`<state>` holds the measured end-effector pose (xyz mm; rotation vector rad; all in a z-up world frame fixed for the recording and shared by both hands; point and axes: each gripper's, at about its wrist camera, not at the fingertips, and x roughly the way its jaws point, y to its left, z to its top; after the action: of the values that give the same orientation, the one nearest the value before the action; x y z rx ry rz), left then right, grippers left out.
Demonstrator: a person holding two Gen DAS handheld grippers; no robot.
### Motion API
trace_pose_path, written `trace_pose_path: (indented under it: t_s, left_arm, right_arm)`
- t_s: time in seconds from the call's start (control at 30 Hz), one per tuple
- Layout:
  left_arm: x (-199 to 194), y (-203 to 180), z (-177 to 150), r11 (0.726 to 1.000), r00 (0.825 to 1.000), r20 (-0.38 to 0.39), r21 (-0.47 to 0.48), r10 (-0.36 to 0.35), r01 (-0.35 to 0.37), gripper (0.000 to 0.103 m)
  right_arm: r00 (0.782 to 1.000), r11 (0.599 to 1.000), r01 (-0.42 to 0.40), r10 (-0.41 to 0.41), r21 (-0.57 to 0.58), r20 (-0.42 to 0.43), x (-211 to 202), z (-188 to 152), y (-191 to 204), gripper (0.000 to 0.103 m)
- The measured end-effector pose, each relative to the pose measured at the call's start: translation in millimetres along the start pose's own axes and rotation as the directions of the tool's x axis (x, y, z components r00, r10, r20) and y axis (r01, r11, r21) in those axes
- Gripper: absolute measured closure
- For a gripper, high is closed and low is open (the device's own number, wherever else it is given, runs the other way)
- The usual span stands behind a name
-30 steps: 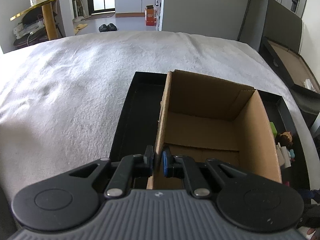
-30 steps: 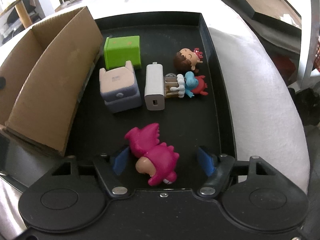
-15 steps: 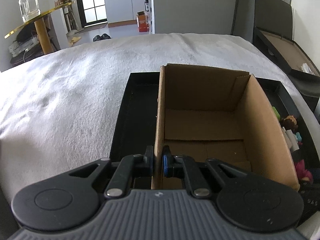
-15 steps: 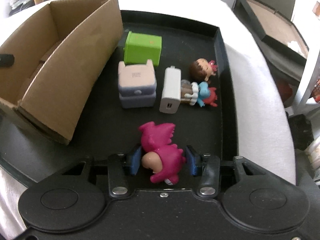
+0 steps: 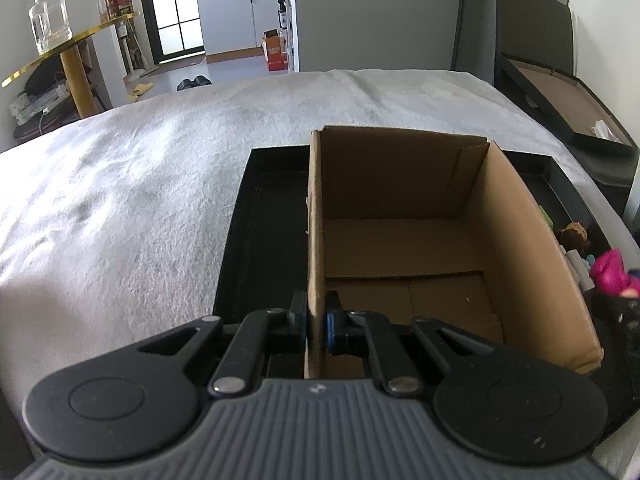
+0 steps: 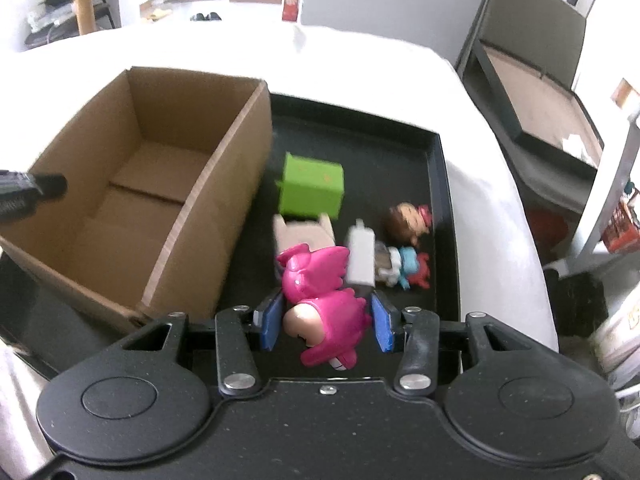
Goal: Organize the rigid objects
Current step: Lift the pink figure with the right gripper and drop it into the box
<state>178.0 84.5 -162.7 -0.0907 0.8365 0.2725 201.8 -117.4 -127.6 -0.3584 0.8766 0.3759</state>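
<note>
My left gripper (image 5: 316, 322) is shut on the left wall of an open, empty cardboard box (image 5: 400, 240) that stands in a black tray (image 5: 256, 216). My right gripper (image 6: 326, 322) is shut on a pink toy figure (image 6: 320, 292) and holds it above the tray (image 6: 438, 216), right of the box (image 6: 160, 184). The pink figure also shows at the right edge of the left wrist view (image 5: 610, 272). On the tray lie a green block (image 6: 314, 190), a pale grey block (image 6: 304, 232), a white charger (image 6: 362, 256) and small dolls (image 6: 408, 220).
The tray lies on a white cloth-covered surface (image 5: 120, 200). A dark flat box (image 6: 532, 108) sits off to the right. A gold-edged side table with a glass jar (image 5: 50, 18) stands at the far left.
My right gripper closed on the pink figure and lifted it off the tray, toward the box. My left gripper kept its hold on the box wall; the box turned a little.
</note>
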Motion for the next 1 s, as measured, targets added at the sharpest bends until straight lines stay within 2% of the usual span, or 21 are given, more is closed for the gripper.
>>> trace_pose_path:
  t_s: [0.33, 0.7, 0.87, 1.0]
  left_arm:
    - [-1.6, 0.2, -3.3, 1.000, 1.000, 0.004, 0.005, -0.006, 0.006, 0.095]
    - [-3.1, -2.7, -3.0, 0.999, 1.000, 0.007, 0.036, 0.019, -0.020, 0.095]
    - [-4.3, -0.2, -2.4, 0.999, 1.000, 0.003, 0.029, 0.013, -0.013, 0.095]
    - [-5.1, 2.7, -2.5, 1.000, 1.000, 0.003, 0.015, 0.014, -0.014, 0.095]
  right_arm:
    - [0.994, 0.997, 0.029, -0.022, -0.070, 0.107, -15.3, 25.6, 15.6, 0.058]
    - [0.979, 0.980, -0.013, 0.052, -0.199, 0.195, -24.4, 42.6, 45.1, 0.058]
    - [0.971, 0.972, -0.078, 0.124, -0.222, 0.203, -21.3, 50.2, 52.9, 0.058]
    - [0.962, 0.961, -0.093, 0.154, -0.260, 0.223, -21.7, 52.1, 63.0, 0.058]
